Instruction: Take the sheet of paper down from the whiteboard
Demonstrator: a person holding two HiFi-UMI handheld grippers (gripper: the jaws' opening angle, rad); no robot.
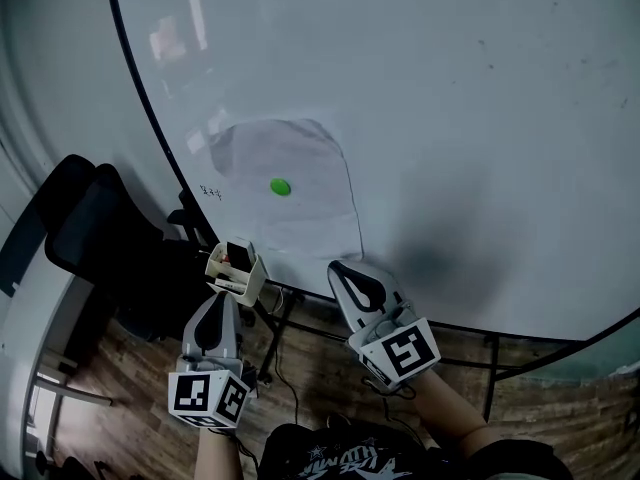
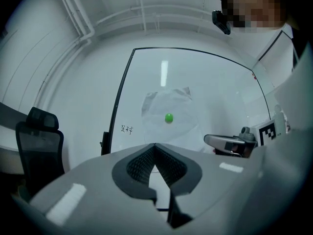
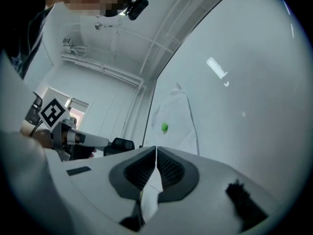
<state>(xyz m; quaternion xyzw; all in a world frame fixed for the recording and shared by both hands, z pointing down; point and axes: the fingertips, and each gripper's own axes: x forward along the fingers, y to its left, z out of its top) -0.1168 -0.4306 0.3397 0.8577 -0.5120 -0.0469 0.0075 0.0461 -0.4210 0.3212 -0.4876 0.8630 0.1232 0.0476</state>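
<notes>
A white sheet of paper (image 1: pixel 290 193) hangs on the whiteboard (image 1: pixel 480 98), pinned near its middle by a round green magnet (image 1: pixel 280 186). The paper (image 2: pixel 168 112) and the magnet (image 2: pixel 168 117) also show ahead in the left gripper view, and the paper (image 3: pixel 178 119) with its magnet (image 3: pixel 165 127) in the right gripper view. My left gripper (image 1: pixel 216 304) is shut and empty, below and left of the sheet. My right gripper (image 1: pixel 345 271) is shut and empty, with its tip just below the sheet's lower right corner, apart from the board.
A small white box (image 1: pixel 235 266) of items hangs at the whiteboard's lower left frame, right by my left gripper. A black office chair (image 1: pixel 95 233) stands to the left. The board's black stand legs and a cable run over the wooden floor (image 1: pixel 320 368).
</notes>
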